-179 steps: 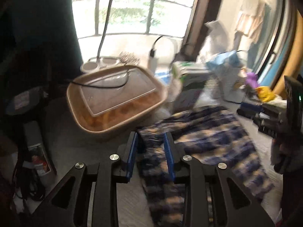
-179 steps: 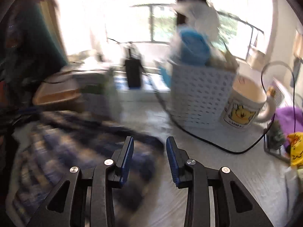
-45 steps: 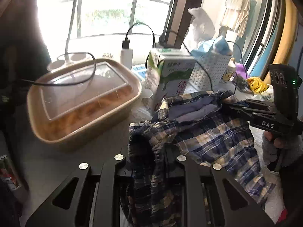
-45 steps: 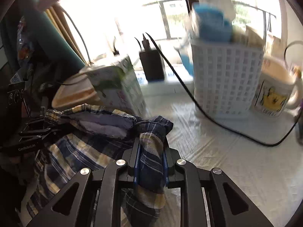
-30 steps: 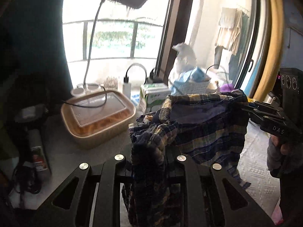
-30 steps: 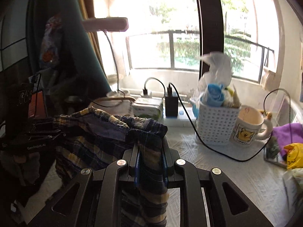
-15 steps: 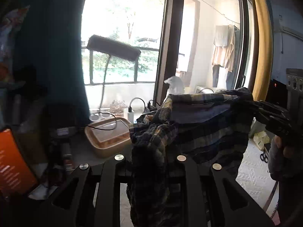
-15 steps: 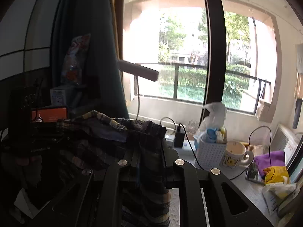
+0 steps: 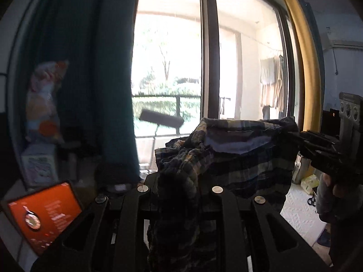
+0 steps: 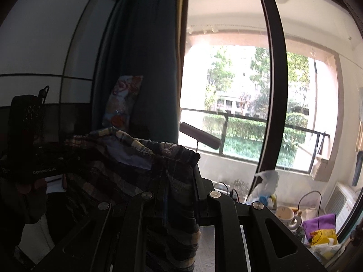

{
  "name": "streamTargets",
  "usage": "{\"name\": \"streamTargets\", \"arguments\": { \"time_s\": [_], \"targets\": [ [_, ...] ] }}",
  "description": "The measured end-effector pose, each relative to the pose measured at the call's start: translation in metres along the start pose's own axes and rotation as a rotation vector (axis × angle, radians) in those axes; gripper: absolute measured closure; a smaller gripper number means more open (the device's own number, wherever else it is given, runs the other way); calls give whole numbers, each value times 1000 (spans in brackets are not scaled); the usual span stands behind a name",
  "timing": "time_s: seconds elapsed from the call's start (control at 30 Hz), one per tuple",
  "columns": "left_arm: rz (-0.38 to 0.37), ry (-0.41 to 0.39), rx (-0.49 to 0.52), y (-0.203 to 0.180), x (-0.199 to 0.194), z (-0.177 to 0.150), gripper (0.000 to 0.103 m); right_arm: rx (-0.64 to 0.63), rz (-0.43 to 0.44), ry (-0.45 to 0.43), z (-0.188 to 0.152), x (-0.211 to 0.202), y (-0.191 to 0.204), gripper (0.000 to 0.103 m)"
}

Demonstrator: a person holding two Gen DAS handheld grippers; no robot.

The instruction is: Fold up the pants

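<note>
The blue and yellow plaid pants hang in the air, held by the waistband between both grippers. My left gripper is shut on one end of the waistband; cloth bunches over its jaws. My right gripper is shut on the other end; the pants stretch to the left from it. In the left wrist view the right gripper shows at the right, pinching the cloth. In the right wrist view the left gripper shows at the left. The pant legs below are hidden.
Far below lie a white table surface, a mug, a white basket with a plastic bag and a purple cloth. A desk lamp head, a dark curtain, a window frame and an orange screen surround me.
Both grippers have risen high with the pants since they closed on the waistband; the table and its objects have dropped to the bottom of both views.
</note>
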State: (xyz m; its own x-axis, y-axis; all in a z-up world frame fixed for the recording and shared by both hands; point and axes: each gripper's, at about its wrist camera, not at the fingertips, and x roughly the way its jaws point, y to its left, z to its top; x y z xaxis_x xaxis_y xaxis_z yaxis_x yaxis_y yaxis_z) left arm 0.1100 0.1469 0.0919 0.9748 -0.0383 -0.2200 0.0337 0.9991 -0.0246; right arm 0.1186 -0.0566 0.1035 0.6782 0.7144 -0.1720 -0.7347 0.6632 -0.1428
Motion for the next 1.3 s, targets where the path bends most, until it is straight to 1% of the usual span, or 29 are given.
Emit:
{"name": "streamTargets", "arguments": {
  "time_s": [0.13, 0.3, 0.37, 0.43, 0.5, 0.6, 0.7, 0.77, 0.8, 0.83, 0.87, 0.97, 1.07, 1.3],
  "targets": [
    [36, -35, 3, 13, -32, 3, 84, -31, 39, -39, 12, -11, 27, 86],
    [75, -51, -10, 31, -69, -6, 84, -86, 98, -44, 15, -19, 72, 86],
    [84, -23, -20, 41, -76, -14, 84, -95, 130, -46, 13, -22, 89, 86],
    [75, 8, -37, 50, -76, -23, 84, -87, 166, -43, 12, -22, 102, 86],
    [89, 59, -43, 60, -72, -37, 84, -66, 202, -31, 6, -16, 113, 86],
    [104, 143, -59, 73, -57, -57, 84, -36, 235, 6, -5, 0, 124, 86],
    [136, 245, -87, 85, -25, -84, 84, -9, 238, 98, -32, 37, 131, 86],
    [163, 309, -102, 96, -1, -106, 84, -36, 180, 171, -55, 68, 134, 86],
    [166, 331, -105, 100, 10, -114, 84, -43, 163, 201, -65, 82, 134, 86],
    [166, 354, -108, 103, 21, -122, 84, -40, 147, 250, -80, 102, 131, 86],
    [170, 392, -116, 109, 37, -134, 84, -34, 138, 281, -89, 116, 128, 87],
    [167, 466, -136, 120, 70, -158, 84, 3, 120, 365, -118, 155, 115, 86],
    [161, 506, -156, 130, 89, -170, 84, 43, 124, 423, -139, 184, 105, 86],
    [157, 560, -184, 144, 123, -184, 84, 69, 129, 493, -170, 233, 89, 87]
  ]
}}
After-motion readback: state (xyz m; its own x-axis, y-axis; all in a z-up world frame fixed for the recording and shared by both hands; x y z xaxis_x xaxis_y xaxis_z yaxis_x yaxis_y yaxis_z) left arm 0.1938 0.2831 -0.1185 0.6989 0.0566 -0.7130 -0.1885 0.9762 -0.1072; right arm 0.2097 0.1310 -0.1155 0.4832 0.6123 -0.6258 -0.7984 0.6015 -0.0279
